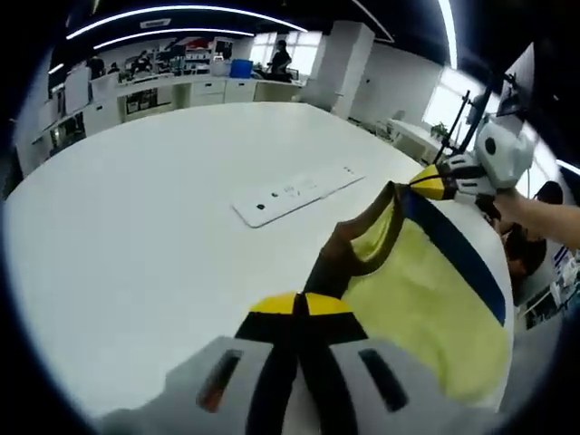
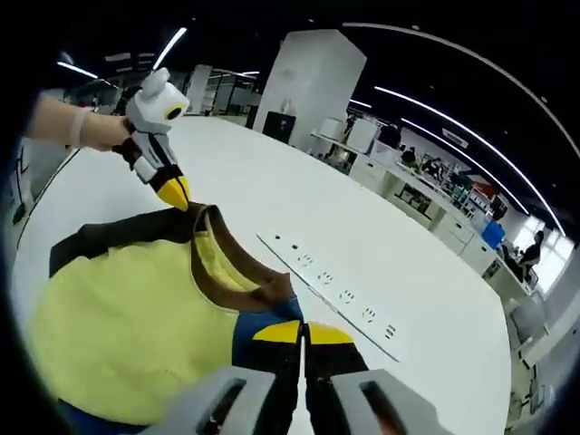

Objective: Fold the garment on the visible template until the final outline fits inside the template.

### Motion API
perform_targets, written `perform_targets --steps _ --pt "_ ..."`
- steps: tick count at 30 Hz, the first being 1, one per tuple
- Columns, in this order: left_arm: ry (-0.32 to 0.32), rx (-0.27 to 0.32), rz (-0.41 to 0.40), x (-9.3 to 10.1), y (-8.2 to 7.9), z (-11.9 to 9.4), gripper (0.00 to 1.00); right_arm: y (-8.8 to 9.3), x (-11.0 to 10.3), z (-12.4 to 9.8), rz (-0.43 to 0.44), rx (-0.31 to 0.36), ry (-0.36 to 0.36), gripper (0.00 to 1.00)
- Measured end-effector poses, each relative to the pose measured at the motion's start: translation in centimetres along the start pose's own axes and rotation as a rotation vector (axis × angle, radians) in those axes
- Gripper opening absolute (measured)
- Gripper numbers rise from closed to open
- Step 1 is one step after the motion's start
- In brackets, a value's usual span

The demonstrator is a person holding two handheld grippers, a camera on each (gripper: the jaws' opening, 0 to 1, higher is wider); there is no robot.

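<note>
Both claws, the left claw (image 1: 300, 305) and right claw (image 2: 303, 333), pinch the yellow shirt (image 2: 127, 317) shut at its shoulders on the desk (image 1: 154, 208), folding barely begun.

The yellow fabric garment (image 2: 127, 317) with a brown collar band and navy shoulder trim lies spread at the edge of the white round tabletop (image 1: 136, 236), collar raised off the surface.

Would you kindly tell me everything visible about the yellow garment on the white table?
The yellow garment with the dark brown collar and navy blue band looks like soft knit fabric. It lies spread on the round white table, its collar edge lifted. The left gripper and right gripper each pinch the fabric beside the collar with yellow-tipped jaws shut. A long white strip lies beside it.
</note>
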State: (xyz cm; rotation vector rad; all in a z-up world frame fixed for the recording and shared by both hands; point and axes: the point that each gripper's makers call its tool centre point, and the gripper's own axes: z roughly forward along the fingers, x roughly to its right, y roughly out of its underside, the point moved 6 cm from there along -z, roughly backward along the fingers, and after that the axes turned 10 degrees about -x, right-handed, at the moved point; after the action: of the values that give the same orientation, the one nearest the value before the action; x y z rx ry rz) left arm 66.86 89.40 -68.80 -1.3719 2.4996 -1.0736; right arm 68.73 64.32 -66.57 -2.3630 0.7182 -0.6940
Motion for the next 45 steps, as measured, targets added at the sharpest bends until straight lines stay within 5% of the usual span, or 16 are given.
perform_targets --steps 18,35,38,41,45 --pt "-0.032 -0.090 -0.069 -1.2 1.6 3.0 0.00 3.4 -0.8 4.5 0.043 -0.111 -0.042 0.00" --pt "-0.040 -0.084 0.001 -2.3 0.8 3.2 0.00 3.6 -0.8 4.8 0.066 -0.100 -0.046 0.00" --pt "-0.052 -0.075 0.035 -2.1 0.8 3.0 0.00 3.3 -1.0 4.6 0.145 -0.053 -0.068 0.08" --pt "-0.058 -0.054 0.057 -1.8 0.9 2.6 0.18 3.3 -0.8 4.2 0.174 -0.031 -0.054 0.21" --pt "-0.058 -0.039 0.095 -1.3 1.0 2.0 0.39 3.0 -1.1 3.7 0.274 0.023 -0.126 0.35"
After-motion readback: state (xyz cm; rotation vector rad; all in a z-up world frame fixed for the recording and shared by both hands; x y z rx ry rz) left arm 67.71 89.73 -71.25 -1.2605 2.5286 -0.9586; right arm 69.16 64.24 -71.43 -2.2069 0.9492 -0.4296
